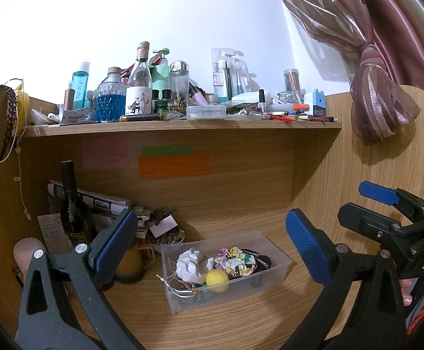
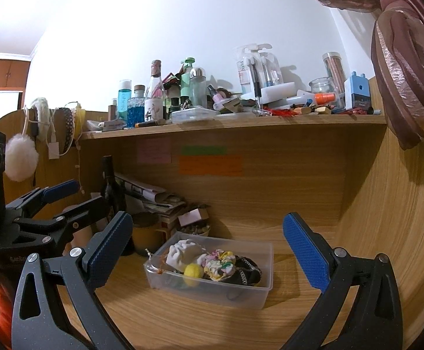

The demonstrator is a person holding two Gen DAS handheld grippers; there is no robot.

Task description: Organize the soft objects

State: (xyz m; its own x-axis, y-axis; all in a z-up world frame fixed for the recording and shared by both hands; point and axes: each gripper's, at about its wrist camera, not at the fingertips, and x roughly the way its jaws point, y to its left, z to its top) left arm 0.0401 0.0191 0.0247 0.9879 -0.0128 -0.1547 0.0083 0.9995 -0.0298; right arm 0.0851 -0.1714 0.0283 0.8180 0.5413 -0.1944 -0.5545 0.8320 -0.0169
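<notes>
A clear plastic box (image 1: 276, 258) (image 2: 266, 265) sits on the wooden desk. It holds a white fabric piece (image 1: 191, 264) (image 2: 181, 252), a yellow pompom ball (image 1: 217, 280) (image 2: 193, 272), a floral scrunchie (image 1: 236, 261) (image 2: 219, 264) and a black item with a chain (image 1: 260, 258) (image 2: 248, 269). My left gripper (image 1: 212, 242) is open and empty, held back above the box. My right gripper (image 2: 209, 245) is open and empty, also above the box. Each gripper shows at the other view's edge.
A dark wine bottle (image 1: 72, 204), a yellow mug (image 1: 130, 259), papers and a small bowl (image 1: 168, 237) crowd the desk's back left. The upper shelf (image 1: 182, 125) is packed with bottles and toiletries. A white pompom (image 2: 21, 157) hangs at left. A tied curtain (image 1: 378, 99) hangs at right.
</notes>
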